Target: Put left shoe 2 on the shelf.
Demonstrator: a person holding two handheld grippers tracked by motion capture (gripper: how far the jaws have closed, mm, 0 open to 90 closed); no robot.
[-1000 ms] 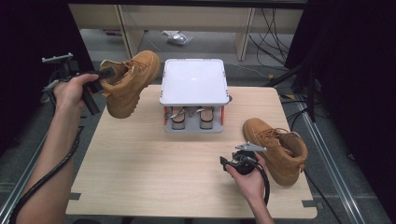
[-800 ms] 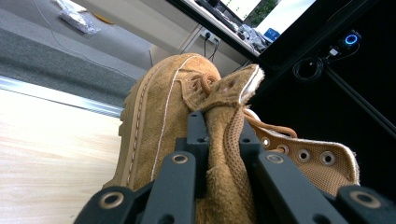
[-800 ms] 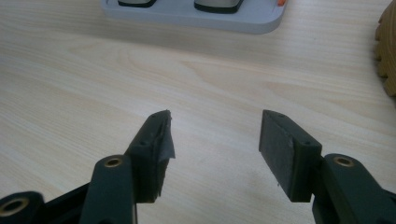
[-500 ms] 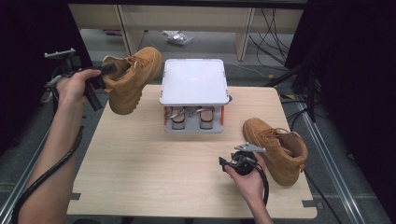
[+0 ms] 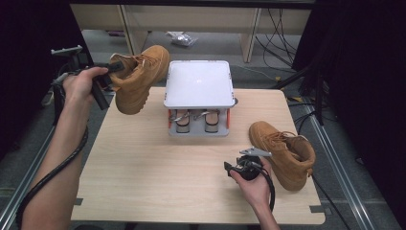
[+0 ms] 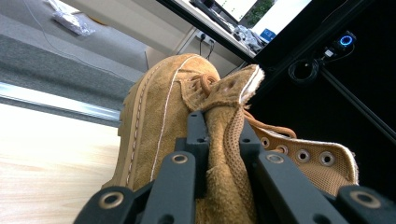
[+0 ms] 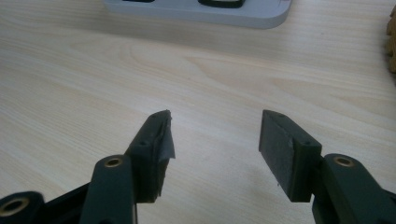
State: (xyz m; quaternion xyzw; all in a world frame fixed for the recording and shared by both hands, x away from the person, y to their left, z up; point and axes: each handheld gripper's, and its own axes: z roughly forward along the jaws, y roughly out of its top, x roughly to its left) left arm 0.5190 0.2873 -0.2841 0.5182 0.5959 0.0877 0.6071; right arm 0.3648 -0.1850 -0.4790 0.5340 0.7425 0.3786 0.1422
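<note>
Over the last second I have carried the tan suede lace-up boot [image 5: 136, 76] higher and further back, off the pale wooden surface [image 5: 143, 163] beside the white two-tier rack [image 5: 198, 84]; I judge it is headed there. My left claw [image 6: 219, 140] pinches its tongue. The second tan boot [image 5: 285, 151] lies right; my right claw [image 7: 215, 140] rests wide, empty.

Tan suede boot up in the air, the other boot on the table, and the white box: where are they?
Lifted tan suede boot [image 5: 139, 79], high view, its side.
Tan suede boot on table [image 5: 282, 151], high view, its laces.
White square box [image 5: 198, 84], high view, its top.
</note>
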